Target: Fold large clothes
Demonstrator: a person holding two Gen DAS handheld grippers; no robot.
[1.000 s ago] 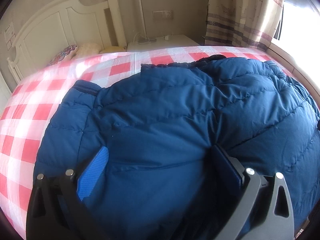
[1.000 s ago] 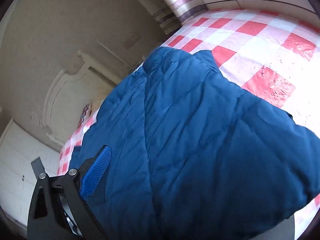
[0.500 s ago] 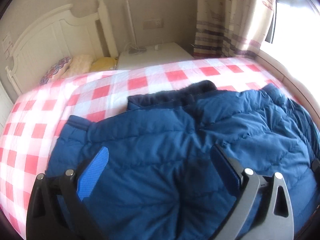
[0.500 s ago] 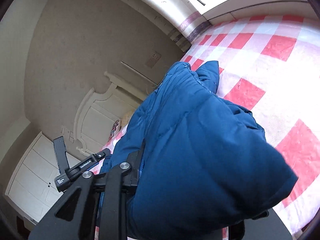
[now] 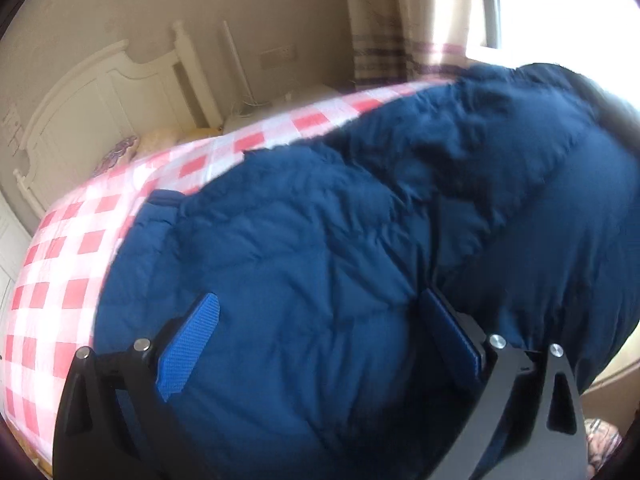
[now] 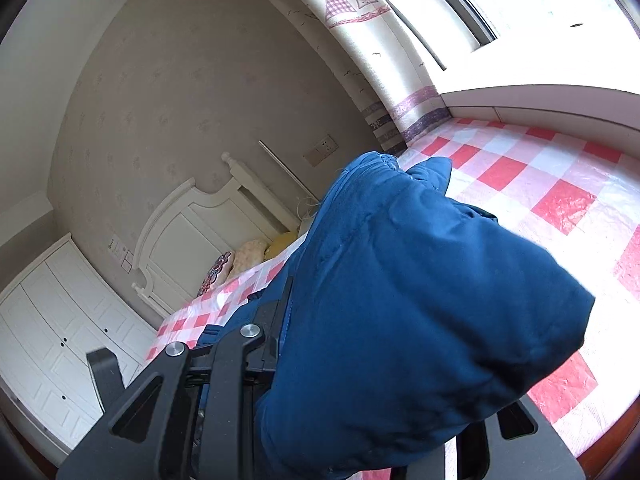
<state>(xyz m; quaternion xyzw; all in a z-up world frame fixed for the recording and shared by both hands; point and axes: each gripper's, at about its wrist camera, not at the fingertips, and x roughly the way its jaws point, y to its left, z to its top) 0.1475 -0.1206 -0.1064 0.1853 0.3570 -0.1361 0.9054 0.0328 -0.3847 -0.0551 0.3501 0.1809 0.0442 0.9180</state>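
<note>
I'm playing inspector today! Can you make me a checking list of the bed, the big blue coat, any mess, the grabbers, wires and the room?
Surface: bed with a red and white checked cover.
Job's things: blue puffy jacket, bunched up, partly lifted off the cover.
Clutter: pillows at the headboard.
Grippers: left gripper open, its fingers wide apart over the jacket; right gripper has just been closing and is clamped on a fold of the jacket.
Cables: thin white cord by the bedside table, blurry.
Surroundings: wall socket, sailboat curtain, bright window, white wardrobe.
</note>
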